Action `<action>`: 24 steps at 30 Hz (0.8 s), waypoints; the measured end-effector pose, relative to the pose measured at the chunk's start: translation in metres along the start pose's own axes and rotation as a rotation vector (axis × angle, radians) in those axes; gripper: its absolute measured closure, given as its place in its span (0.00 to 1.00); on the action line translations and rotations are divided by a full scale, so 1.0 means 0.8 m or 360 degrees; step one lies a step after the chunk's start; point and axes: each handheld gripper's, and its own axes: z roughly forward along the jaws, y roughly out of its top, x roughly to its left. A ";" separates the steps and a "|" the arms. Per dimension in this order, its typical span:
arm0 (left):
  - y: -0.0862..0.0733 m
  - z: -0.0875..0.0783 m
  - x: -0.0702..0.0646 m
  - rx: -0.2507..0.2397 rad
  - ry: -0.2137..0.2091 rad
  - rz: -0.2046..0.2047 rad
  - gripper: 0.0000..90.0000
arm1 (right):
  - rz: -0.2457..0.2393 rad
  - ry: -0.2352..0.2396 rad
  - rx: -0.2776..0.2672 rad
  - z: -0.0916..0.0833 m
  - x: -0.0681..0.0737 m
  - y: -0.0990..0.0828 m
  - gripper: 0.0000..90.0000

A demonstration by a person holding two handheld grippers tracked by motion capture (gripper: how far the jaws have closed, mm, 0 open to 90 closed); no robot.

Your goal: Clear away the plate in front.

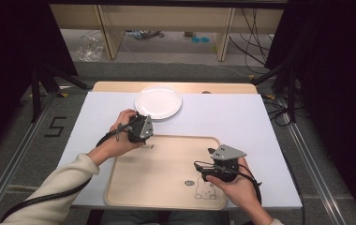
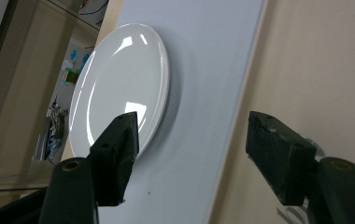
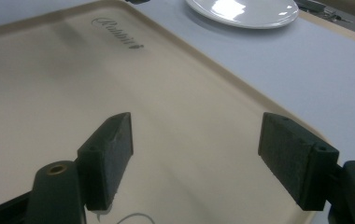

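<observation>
Both hold nothing, jaws wide: left gripper [image 1: 141,127] near the white plate [image 1: 158,101], right gripper [image 1: 223,164] over the tray [image 1: 157,187]. Likely next: straddle the plate's near rim squarely, then close.

I see a plain glossy white plate [image 1: 158,102] near the far edge of a pale lavender-white table [image 1: 241,117]. The tray [image 1: 162,187] is beige, with dark script lettering at its far edge and a line-drawn rabbit near its near right corner. My left gripper [image 2: 192,144] and right gripper [image 3: 196,156] have black jaws, and my sleeve [image 1: 59,192] is cream.
</observation>
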 end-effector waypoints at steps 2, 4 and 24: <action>0.001 0.010 0.007 0.0016 -0.0011 -0.0002 0.39 | -0.0003 0.0001 -0.0001 0.000 0.000 0.000 0.31; 0.002 0.014 0.009 0.0020 -0.0007 0.0002 0.40 | 0.0002 0.0001 0.0002 0.000 0.000 0.000 0.31; 0.002 0.101 0.037 0.0240 -0.0058 0.0154 0.53 | 0.0016 0.0001 -0.0001 0.000 -0.002 -0.002 0.30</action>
